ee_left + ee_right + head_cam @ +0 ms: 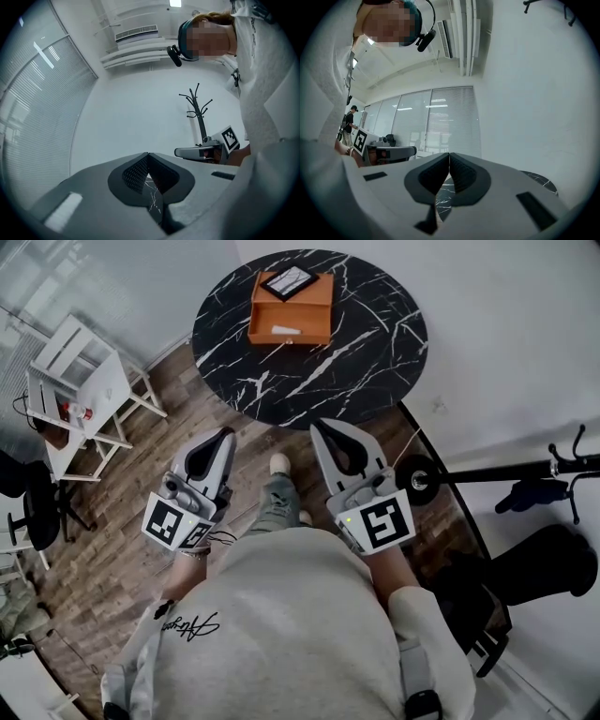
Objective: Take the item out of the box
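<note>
An orange box [291,310] sits on the far part of a round black marble table [375,343]. A black-framed flat item [289,281] rests at its far end, and a small white piece [286,331] lies on its near part. Both grippers hover side by side short of the table's near edge, over the wooden floor, and point toward it. My left gripper [227,433] is shut, its fingertips meeting with nothing between them. My right gripper [317,425] is shut and empty too. In each gripper view a sliver of marble table [539,180] shows past the closed jaws.
A white slatted chair [80,381] stands at the left with a black office chair [37,507] behind it. A black coat stand [525,470] rises at the right; its base sits by the table. A person [348,123] stands far off by the windows.
</note>
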`<control>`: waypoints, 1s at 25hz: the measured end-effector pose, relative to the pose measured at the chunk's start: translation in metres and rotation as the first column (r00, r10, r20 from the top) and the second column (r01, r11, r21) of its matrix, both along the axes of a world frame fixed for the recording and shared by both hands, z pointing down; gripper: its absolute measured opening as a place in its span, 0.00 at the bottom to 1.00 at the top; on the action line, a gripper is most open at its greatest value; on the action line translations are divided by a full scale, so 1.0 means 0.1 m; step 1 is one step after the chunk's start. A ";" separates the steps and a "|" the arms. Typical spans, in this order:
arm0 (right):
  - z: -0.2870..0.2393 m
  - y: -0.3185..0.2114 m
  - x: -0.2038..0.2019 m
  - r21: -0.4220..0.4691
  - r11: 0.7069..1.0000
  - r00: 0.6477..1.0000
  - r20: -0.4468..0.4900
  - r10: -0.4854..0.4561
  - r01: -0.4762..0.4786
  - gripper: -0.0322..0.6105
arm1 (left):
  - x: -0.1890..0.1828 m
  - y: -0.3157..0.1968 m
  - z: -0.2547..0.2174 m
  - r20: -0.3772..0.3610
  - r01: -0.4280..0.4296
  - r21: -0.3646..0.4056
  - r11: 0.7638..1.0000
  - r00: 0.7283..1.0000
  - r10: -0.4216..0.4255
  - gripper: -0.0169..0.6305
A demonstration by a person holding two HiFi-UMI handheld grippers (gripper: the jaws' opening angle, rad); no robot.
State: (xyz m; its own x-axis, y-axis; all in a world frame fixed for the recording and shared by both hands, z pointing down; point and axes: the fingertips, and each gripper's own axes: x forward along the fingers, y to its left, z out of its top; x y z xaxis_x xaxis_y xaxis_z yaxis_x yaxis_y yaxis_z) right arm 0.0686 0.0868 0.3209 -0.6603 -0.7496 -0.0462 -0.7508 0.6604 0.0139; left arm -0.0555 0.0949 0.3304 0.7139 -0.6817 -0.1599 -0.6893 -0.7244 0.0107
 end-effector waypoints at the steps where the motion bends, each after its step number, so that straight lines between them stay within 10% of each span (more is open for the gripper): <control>1: 0.00 -0.04 0.00 0.001 1.000 1.000 -0.001 0.002 -0.002 0.07 | 0.00 -0.04 0.01 -0.002 -0.001 -0.002 1.000 1.000 0.001 0.03; 25: 0.03 -1.14 -0.11 0.002 0.998 0.998 -0.018 0.056 -0.056 0.07 | -0.08 -1.16 0.08 -0.012 -0.075 -0.011 0.997 0.997 0.075 0.03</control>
State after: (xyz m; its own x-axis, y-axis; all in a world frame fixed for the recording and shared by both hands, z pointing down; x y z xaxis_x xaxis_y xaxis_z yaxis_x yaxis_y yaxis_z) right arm 0.0576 -0.0276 0.3242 -0.6178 -0.7855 -0.0357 -0.7863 0.6172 0.0283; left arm -0.0631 -0.0209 0.3386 0.7610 -0.6283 -0.1614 -0.6330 -0.7737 0.0270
